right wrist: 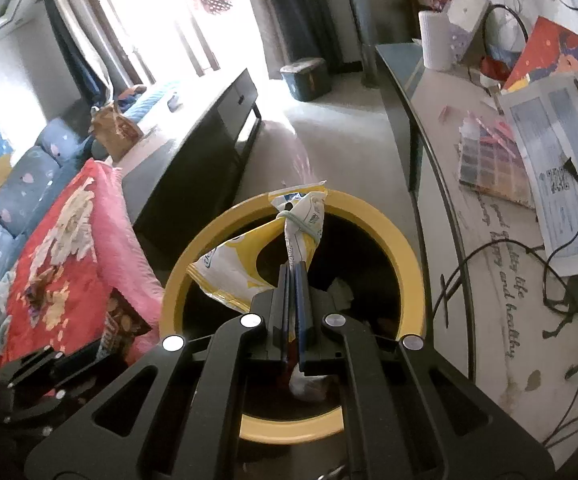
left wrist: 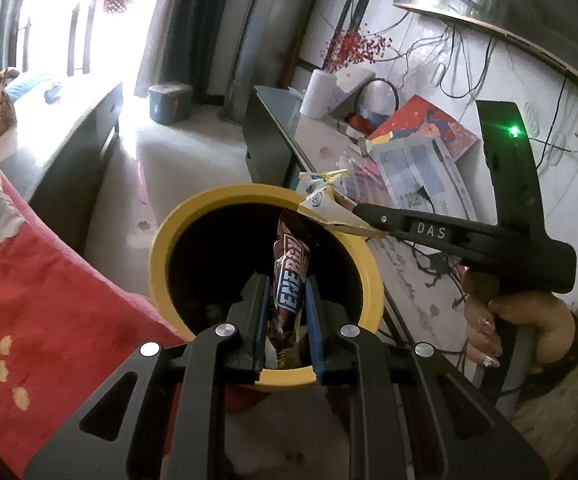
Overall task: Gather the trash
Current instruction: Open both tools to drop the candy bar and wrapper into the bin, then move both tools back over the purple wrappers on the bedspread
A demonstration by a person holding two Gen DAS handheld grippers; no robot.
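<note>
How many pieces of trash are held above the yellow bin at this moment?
2. The brown ENERGY wrapper is in the left hand-held gripper; the yellow-white tied bag is in the right hand-held gripper. More trash lies inside the yellow bin, partly hidden.

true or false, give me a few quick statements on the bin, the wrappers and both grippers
1. The left gripper is shut on the brown wrapper. True.
2. The bin is blue. False: its rim is yellow.
3. The right gripper is open and holds nothing. False: it is shut on the yellow-and-white bag.
4. Both grippers are over the bin's mouth. True.
5. The bin is empty. False: some trash lies inside.
</note>
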